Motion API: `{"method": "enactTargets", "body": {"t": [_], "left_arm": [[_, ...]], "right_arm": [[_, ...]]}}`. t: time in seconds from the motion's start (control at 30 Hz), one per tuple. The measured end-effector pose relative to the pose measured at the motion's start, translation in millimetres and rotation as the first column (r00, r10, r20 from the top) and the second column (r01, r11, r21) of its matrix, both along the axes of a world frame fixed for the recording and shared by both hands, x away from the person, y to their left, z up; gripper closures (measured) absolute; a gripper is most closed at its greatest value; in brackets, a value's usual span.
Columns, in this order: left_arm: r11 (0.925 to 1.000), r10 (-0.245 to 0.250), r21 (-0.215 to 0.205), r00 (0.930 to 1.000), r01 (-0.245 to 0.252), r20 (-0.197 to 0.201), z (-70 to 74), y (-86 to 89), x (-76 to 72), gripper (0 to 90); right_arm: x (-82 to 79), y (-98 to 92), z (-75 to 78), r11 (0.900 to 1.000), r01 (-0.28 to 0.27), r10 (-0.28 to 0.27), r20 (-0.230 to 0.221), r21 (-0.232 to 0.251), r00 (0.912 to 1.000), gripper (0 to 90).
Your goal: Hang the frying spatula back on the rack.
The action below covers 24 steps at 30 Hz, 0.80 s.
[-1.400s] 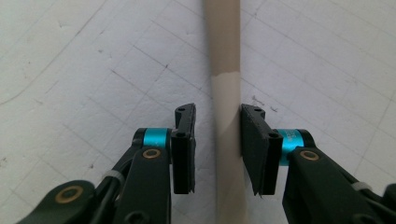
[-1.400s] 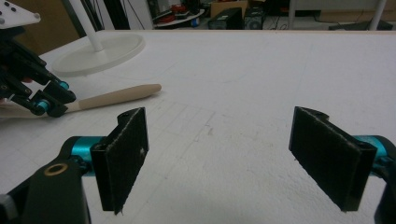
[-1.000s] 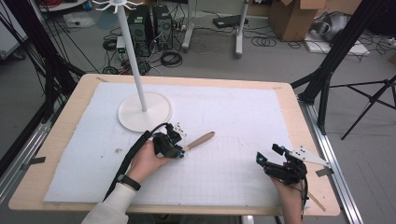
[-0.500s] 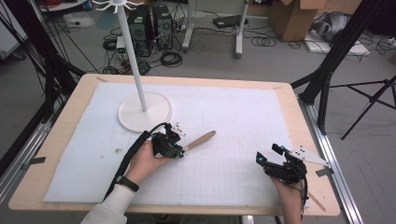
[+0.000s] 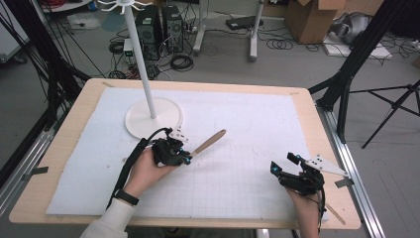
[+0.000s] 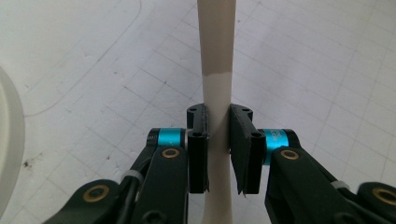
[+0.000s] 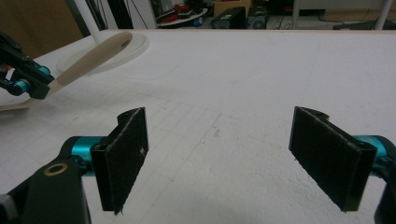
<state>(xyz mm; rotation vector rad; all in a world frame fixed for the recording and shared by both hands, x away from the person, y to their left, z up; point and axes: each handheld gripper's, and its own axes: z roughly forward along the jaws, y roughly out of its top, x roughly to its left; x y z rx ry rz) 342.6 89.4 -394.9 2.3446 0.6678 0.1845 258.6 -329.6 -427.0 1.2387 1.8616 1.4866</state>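
The wooden spatula (image 6: pixel 217 56) was clamped by its handle in the left hand-held gripper (image 6: pixel 218 140), presumably for hanging on the white stand (image 5: pixel 143 64); the right hand-held gripper (image 7: pixel 233 158) was held apart, idle.

White foam-covered bench (image 5: pixel 257 124) lay bare across its centre and right, giving open passage between the two grippers. At rear left, a white round-based pole stand (image 5: pixel 152 117) blocked the way; a beige wooden spatula (image 5: pixel 209 143) slanted just beside its base, narrowing that gap.
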Motion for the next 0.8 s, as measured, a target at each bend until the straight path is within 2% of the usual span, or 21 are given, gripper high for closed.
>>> {"method": "enactTargets", "body": {"t": [0.2,0.33,0.37,0.47,0.5,0.53,0.57,0.6,0.63,0.67,0.7,0.73,0.77,0.8], "left_arm": [[0.9991,0.007,-0.041,0.9997,-0.006,0.024,6.5,7.0,-4.0,77.5],[0.9985,0.012,-0.053,0.9984,-0.009,0.055,14.3,13.4,-8.2,77.5],[0.9973,0.025,-0.071,0.9974,-0.02,0.068,18.2,17.2,-11.1,77.6],[0.9959,0.031,-0.087,0.9957,-0.023,0.088,22.7,21.5,-14.0,77.5],[0.9939,0.041,-0.106,0.9936,-0.03,0.106,27.2,25.2,-18.3,77.5],[0.9939,0.041,-0.106,0.9936,-0.03,0.106,27.2,25.2,-18.3,77.5],[0.9918,0.05,-0.123,0.99,-0.034,0.132,31.3,28.7,-23.2,77.5],[0.9918,0.05,-0.123,0.99,-0.034,0.132,31.3,28.7,-23.2,77.5],[0.9898,0.057,-0.138,0.9859,-0.035,0.157,35.0,32.5,-28.6,77.5],[0.9898,0.057,-0.138,0.9859,-0.035,0.157,35.0,32.5,-28.6,77.5],[0.9867,0.065,-0.159,0.9818,-0.037,0.178,37.3,35.9,-33.8,77.5],[0.9867,0.065,-0.159,0.9818,-0.037,0.178,37.3,35.9,-33.8,77.5],[0.9827,0.074,-0.181,0.9773,-0.038,0.198,39.1,39.1,-39.2,77.5],[0.9827,0.074,-0.181,0.9773,-0.038,0.198,39.1,39.1,-39.2,77.5]], "right_arm": [[0.5,4.6,0.6,1.0,-0.015,0.015,0.006,-0.002,0.9999,18.4],[-0.3,8.6,2.4,1.0,-0.022,0.022,0.007,0.006,0.9997,18.4],[-0.2,9.3,2.9,1.0,-0.026,0.026,0.013,0.005,0.9996,18.4],[-0.8,11.5,4.2,0.999,-0.033,0.033,0.016,0.012,0.9993,18.4],[-1.3,15.1,5.9,0.999,-0.044,0.044,0.022,0.023,0.9988,18.5],[-1.3,15.1,5.9,0.999,-0.044,0.044,0.022,0.023,0.9988,18.5],[-2.1,21.2,8.9,0.997,-0.065,0.064,0.036,0.031,0.9973,18.5],[-2.1,21.2,8.9,0.997,-0.065,0.064,0.036,0.031,0.9973,18.5],[-3.6,28.0,12.6,0.996,-0.078,0.076,0.043,0.04,0.9961,18.5],[-3.6,28.0,12.6,0.996,-0.078,0.076,0.043,0.04,0.9961,18.5],[-5.0,36.6,17.1,0.993,-0.105,0.101,0.059,0.051,0.9931,18.5],[-5.3,41.3,19.4,0.992,-0.114,0.11,0.071,0.052,0.9914,18.6],[-6.3,46.4,21.8,0.99,-0.124,0.12,0.072,0.061,0.9902,18.6],[-6.5,51.4,24.1,0.988,-0.136,0.13,0.081,0.07,0.9882,18.6]]}}
